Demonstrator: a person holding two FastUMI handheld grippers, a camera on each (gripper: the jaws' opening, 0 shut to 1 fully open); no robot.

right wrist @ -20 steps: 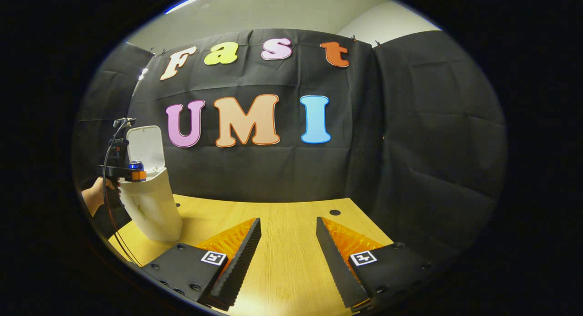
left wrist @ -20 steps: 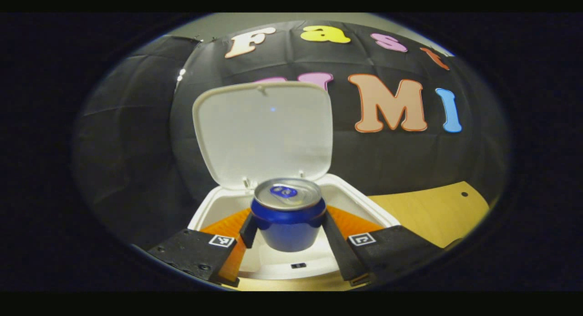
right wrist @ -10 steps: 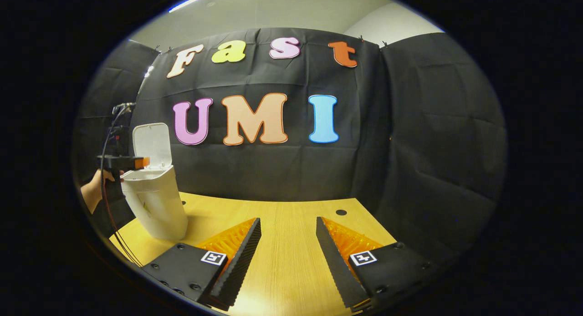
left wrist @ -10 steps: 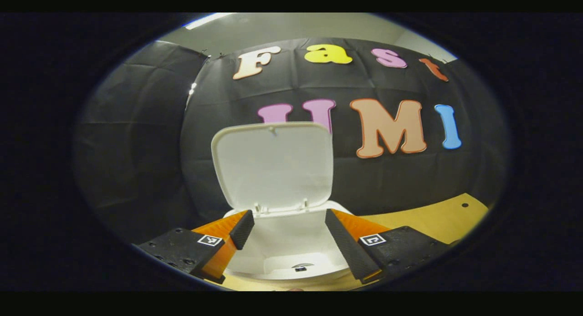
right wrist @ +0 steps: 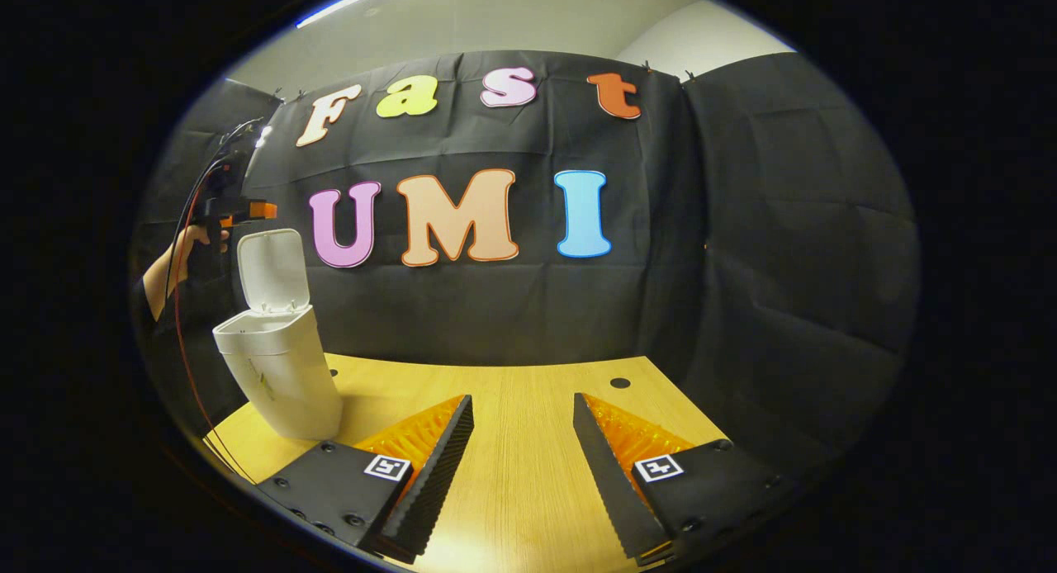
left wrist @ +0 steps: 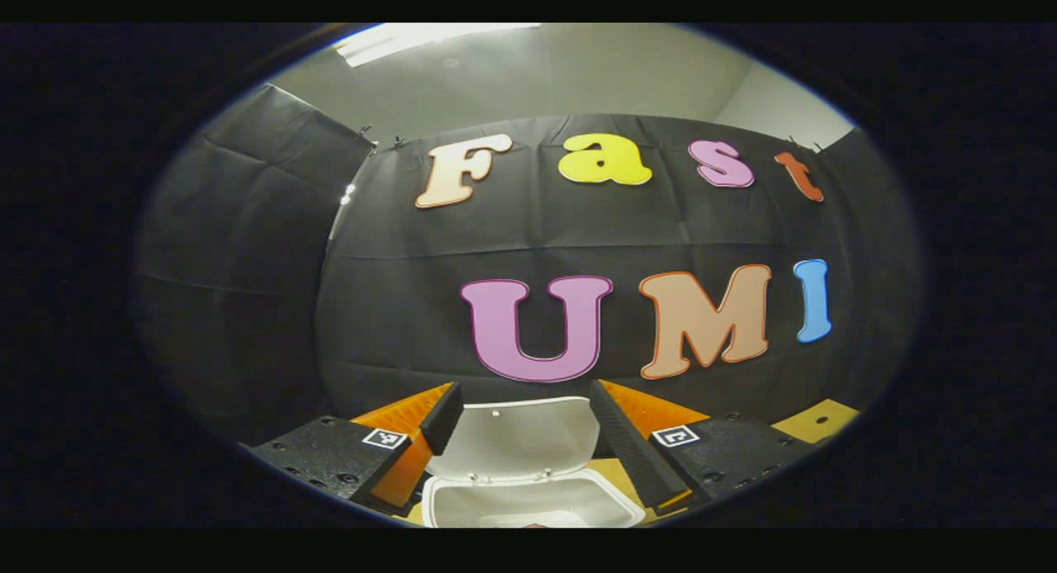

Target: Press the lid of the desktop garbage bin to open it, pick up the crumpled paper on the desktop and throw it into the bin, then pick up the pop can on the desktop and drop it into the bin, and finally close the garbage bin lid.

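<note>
The white garbage bin (right wrist: 285, 375) stands at the table's left end with its lid (right wrist: 272, 269) swung upright. From above, the left gripper view catches the lid (left wrist: 520, 437) and the bin's open rim (left wrist: 438, 494) below it. My left gripper (left wrist: 520, 404) hangs open and empty well above the bin. The right gripper view has that left gripper (right wrist: 248, 212) above and left of the lid, held by a hand (right wrist: 186, 247). My right gripper (right wrist: 522, 412) stands open over the wooden table (right wrist: 520, 490) with nothing between its fingers.
Black cloth walls close off the back and both sides. Two small dark holes (right wrist: 618, 383) mark the tabletop near its far edge. A cable (right wrist: 177, 342) trails down from the left gripper past the bin.
The left gripper let go of the blue can over the open bin, then rose well above the lid. The can has gone out of sight. The right gripper held still.
</note>
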